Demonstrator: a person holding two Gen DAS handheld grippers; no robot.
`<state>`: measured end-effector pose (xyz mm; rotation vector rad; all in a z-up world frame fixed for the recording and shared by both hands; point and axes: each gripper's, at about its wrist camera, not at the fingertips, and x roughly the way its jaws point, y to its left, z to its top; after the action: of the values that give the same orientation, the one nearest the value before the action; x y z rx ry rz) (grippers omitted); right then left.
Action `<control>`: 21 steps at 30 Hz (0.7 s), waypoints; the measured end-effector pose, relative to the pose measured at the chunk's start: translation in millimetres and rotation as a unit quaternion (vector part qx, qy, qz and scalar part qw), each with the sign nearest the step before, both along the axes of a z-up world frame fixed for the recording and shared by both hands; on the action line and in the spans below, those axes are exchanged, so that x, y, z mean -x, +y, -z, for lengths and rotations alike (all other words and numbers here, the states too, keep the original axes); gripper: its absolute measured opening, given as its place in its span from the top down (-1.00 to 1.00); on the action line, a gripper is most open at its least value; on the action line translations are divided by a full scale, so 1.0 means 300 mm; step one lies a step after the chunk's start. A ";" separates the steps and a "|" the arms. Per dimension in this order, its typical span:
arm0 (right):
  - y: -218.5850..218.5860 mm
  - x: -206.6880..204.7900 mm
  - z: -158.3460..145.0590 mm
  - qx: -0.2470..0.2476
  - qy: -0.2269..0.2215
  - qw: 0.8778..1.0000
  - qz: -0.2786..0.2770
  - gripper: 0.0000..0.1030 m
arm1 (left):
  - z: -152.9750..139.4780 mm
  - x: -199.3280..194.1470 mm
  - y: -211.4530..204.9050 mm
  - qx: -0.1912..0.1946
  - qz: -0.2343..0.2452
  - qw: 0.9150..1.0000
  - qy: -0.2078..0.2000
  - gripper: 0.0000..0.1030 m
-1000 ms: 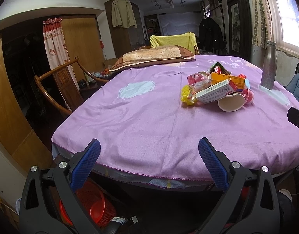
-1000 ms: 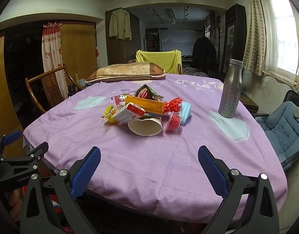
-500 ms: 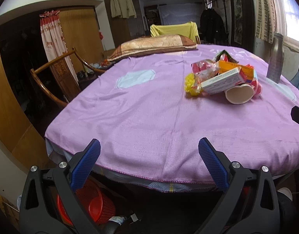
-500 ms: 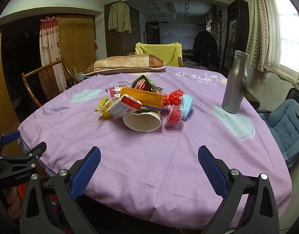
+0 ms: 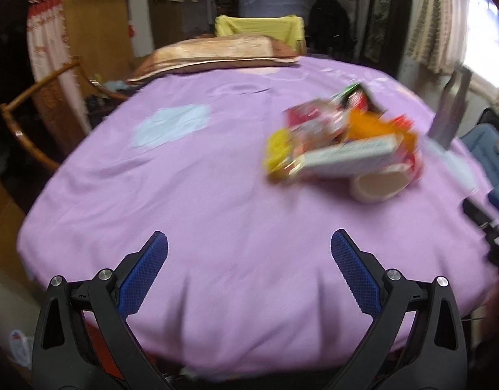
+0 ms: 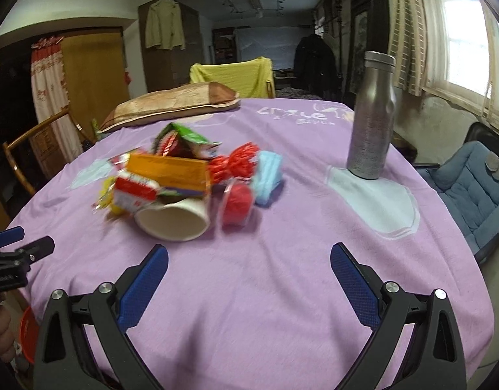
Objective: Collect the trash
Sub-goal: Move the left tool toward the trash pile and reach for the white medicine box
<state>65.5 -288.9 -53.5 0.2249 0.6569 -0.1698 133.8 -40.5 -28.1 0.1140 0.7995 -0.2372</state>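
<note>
A pile of trash point(image 6: 191, 178) lies on the purple tablecloth point(image 6: 282, 292): a white paper cup point(image 6: 174, 224) on its side, an orange box point(image 6: 171, 172), a red-and-white carton point(image 6: 135, 191), a red lid point(image 6: 238, 203), a blue face mask point(image 6: 267, 178) and wrappers. In the blurred left wrist view the pile point(image 5: 343, 149) sits ahead and to the right. My left gripper point(image 5: 249, 273) is open and empty over the near table edge. My right gripper point(image 6: 249, 276) is open and empty, just short of the cup.
A steel bottle point(image 6: 373, 117) stands at the right of the table. A pillow point(image 6: 171, 104) lies at the far edge. A wooden chair point(image 5: 38, 113) stands left, a blue cushioned chair point(image 6: 470, 188) right. A red basket point(image 6: 28, 334) sits on the floor below the left edge.
Both grippers have moved forward over the table towards the pile, which now looks larger and closer. Both stay open.
</note>
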 end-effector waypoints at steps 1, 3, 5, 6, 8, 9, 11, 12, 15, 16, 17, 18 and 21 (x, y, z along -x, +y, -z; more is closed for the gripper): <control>-0.019 -0.010 0.005 -0.005 0.001 1.000 0.007 -0.90 | -0.017 -0.020 -0.030 0.015 0.013 1.000 0.005 -0.88; -0.054 -0.016 0.012 -0.016 0.001 1.000 0.018 -0.90 | -0.053 -0.050 -0.102 0.052 0.042 0.998 0.011 -0.88; -0.075 -0.022 0.018 -0.019 0.000 1.000 0.025 -0.90 | -0.081 -0.073 -0.191 0.067 0.078 0.995 0.011 -0.88; -0.085 -0.021 0.019 -0.017 0.000 0.999 0.030 -0.90 | -0.089 -0.087 -0.248 0.064 0.096 0.993 0.005 -0.88; -0.105 -0.017 0.020 -0.013 0.000 0.999 0.042 -0.90 | -0.067 -0.117 -0.327 0.037 0.102 0.994 -0.004 -0.88; -0.112 -0.014 0.020 -0.013 0.000 0.999 0.045 -0.90 | -0.032 -0.141 -0.357 0.017 0.102 0.995 -0.003 -0.88; -0.124 -0.014 0.023 -0.017 0.002 0.999 0.046 -0.90 | 0.012 -0.197 -0.380 -0.006 0.083 0.996 0.008 -0.88; -0.126 -0.014 0.022 -0.019 0.003 0.999 0.044 -0.90 | 0.027 -0.223 -0.356 -0.014 0.061 0.998 0.011 -0.88; -0.108 -0.023 0.021 -0.014 -0.001 0.999 0.032 -0.90 | 0.016 -0.236 -0.205 0.020 0.018 0.999 0.025 -0.88; -0.099 -0.029 0.021 -0.013 -0.003 1.000 0.026 -0.90 | 0.016 -0.237 -0.107 0.033 -0.016 0.999 0.027 -0.88; -0.089 -0.034 0.021 -0.013 -0.004 1.000 0.019 -0.90 | 0.014 -0.226 -0.036 0.039 -0.040 0.998 0.023 -0.88; -0.078 -0.036 0.020 -0.014 -0.005 1.000 0.012 -0.90 | 0.015 -0.217 0.028 0.040 -0.063 0.997 0.019 -0.88; -0.033 -0.065 0.026 -0.018 -0.010 1.000 -0.015 -0.90 | 0.026 -0.188 0.183 0.039 -0.122 0.992 0.015 -0.88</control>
<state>85.2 -298.7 -61.3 0.2510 0.6436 -0.1279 190.2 14.5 -36.0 -0.0613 0.8254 -0.0386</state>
